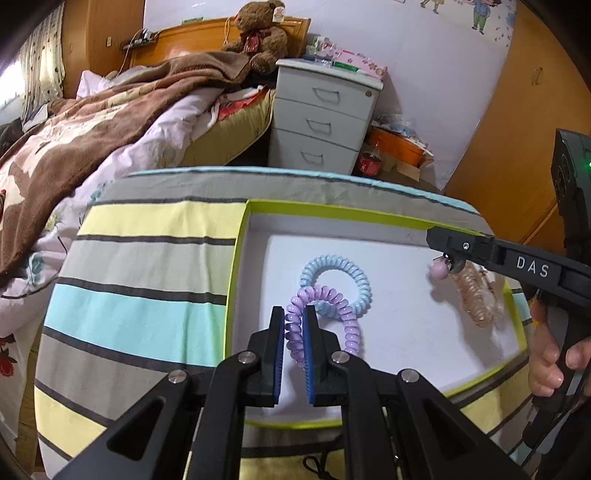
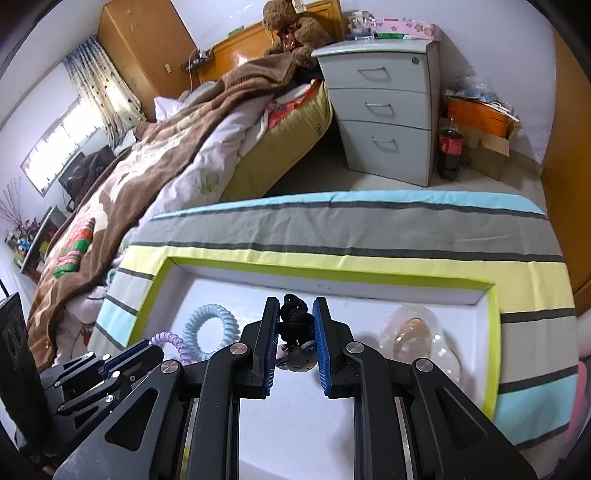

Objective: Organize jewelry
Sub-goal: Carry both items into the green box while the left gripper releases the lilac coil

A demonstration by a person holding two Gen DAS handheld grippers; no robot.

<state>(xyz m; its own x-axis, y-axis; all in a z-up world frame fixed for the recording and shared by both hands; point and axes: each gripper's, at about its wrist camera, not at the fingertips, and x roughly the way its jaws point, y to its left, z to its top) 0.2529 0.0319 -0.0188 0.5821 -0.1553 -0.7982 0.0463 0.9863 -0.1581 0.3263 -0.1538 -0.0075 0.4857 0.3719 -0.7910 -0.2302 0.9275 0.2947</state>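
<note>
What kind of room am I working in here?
Almost certainly a bedroom: an unmade bed with a teddy bear at the headboard, and a grey bedside drawer unit next to it.

A bed with a rumpled brown blanket runs back to a wooden headboard, where a teddy bear sits. Just beside it stands a grey three-drawer cabinet. Daylight comes through a curtained window. A wooden wardrobe fills the corner, and a cola bottle stands on the tiled floor.
</note>
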